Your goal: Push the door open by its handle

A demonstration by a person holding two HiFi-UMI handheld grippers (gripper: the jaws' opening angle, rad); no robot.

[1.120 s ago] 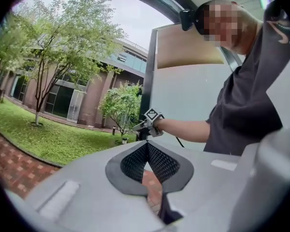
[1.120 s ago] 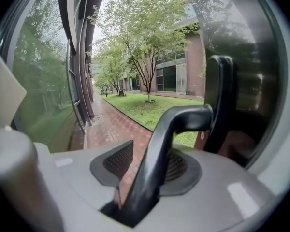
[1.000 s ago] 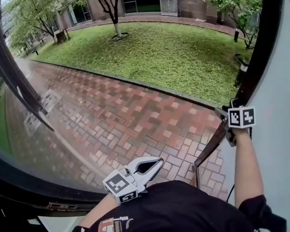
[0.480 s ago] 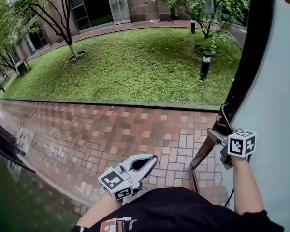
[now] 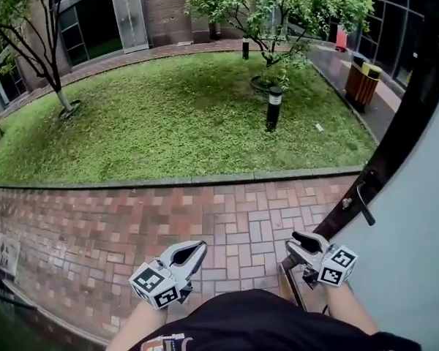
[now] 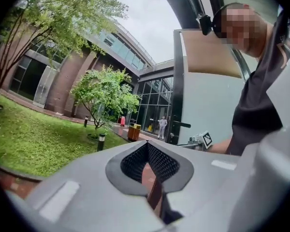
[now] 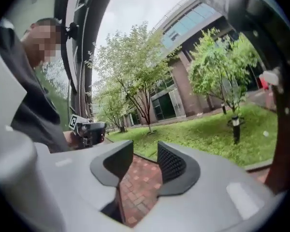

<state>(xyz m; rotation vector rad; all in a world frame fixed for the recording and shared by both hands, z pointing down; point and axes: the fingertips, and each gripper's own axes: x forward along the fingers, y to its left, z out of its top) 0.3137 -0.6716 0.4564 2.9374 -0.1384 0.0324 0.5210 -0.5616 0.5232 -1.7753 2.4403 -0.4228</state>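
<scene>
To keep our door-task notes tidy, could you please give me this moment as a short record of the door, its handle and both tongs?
door: at the right, swung open onto the brick path
handle: dark lever near the door's edge, nothing touching it
right tongs: short of the handle, not touching it; jaws apart, have just been closing, nothing between them
left tongs: over the bricks, jaws together, empty
beyond: lawn

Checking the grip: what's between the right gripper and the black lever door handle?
Head view: only the door's dark edge separates right gripper from black lever handle.
</scene>
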